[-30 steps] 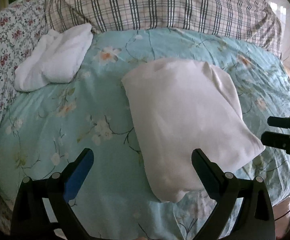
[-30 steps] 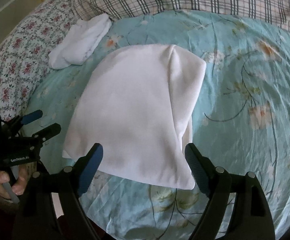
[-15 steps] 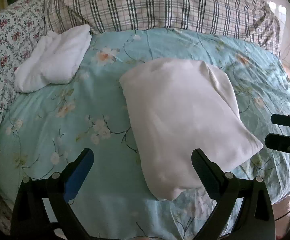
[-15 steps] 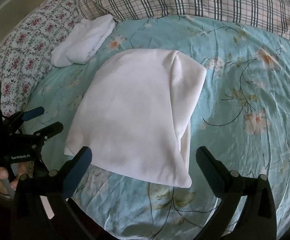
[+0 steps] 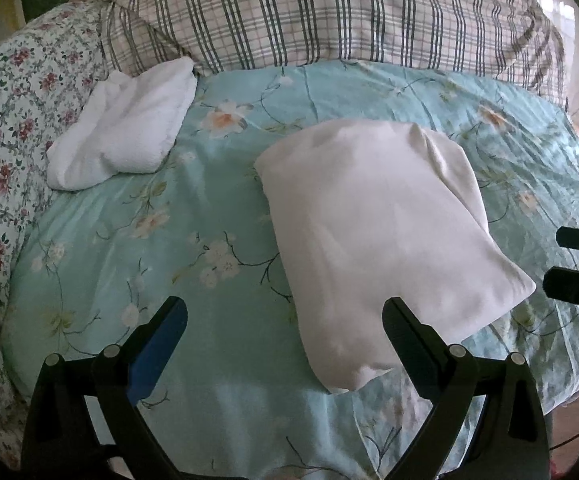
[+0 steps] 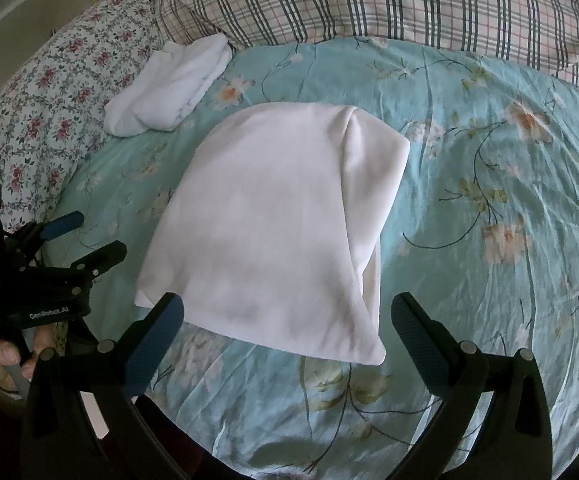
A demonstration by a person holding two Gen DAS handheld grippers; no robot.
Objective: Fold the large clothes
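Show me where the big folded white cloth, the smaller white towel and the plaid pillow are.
big folded white cloth (image 6: 273, 232), right wrist view, middle of its top layer
smaller white towel (image 5: 129, 128), left wrist view, middle of the bundle
plaid pillow (image 5: 329, 16), left wrist view, its front face

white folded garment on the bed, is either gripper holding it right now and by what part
Nothing is held. The left gripper and right gripper are both open above the near edge of the folded white garment.

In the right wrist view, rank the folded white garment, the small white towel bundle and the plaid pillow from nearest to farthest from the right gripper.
1. Folded white garment: just ahead of the right gripper.
2. Small white towel bundle: farther, upper left.
3. Plaid pillow: farthest, across the top.
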